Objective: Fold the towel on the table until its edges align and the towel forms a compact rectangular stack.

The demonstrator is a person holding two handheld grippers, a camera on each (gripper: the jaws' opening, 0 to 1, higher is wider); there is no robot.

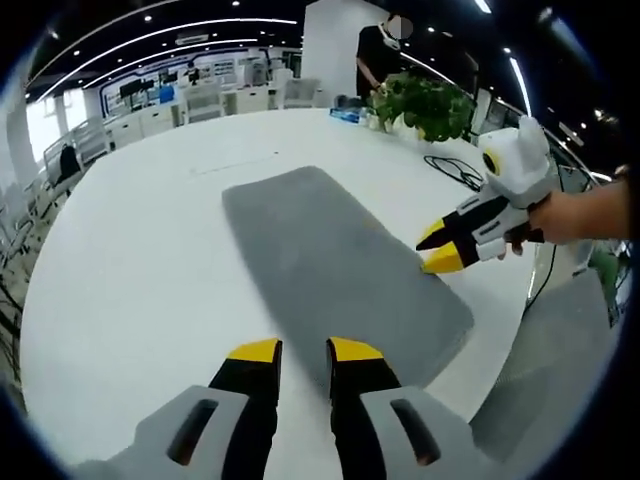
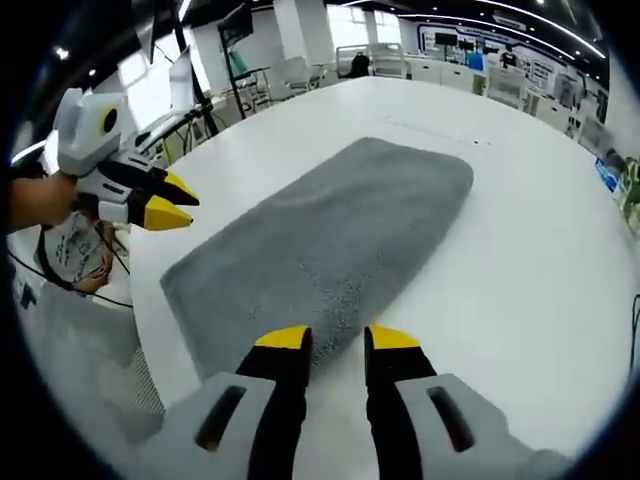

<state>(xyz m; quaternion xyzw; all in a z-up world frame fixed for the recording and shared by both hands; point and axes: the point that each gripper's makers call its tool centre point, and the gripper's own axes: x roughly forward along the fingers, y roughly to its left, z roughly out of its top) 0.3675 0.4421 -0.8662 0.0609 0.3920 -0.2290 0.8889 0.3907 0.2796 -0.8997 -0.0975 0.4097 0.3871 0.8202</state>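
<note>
A grey towel (image 1: 340,265) (image 2: 330,240) lies flat on the white table (image 1: 140,260) (image 2: 520,260) as a long, folded strip with rounded corners. My left gripper (image 1: 305,352) is open at the towel's near short end, its right jaw over the cloth, with nothing between the jaws. A hand holds it in from the left of the right gripper view, left gripper (image 2: 177,203), just off the towel's long side. My right gripper (image 2: 338,340) is open above the towel's near edge and grips nothing. In the left gripper view the right gripper (image 1: 437,247) hovers by the towel's right long edge.
A potted plant (image 1: 425,100), a small blue box (image 1: 345,115) and a black cable (image 1: 455,170) sit at the table's far side. A person (image 1: 380,50) stands behind. The table edge (image 1: 535,300) (image 2: 145,300) runs close to the towel. Desks and chairs fill the room beyond.
</note>
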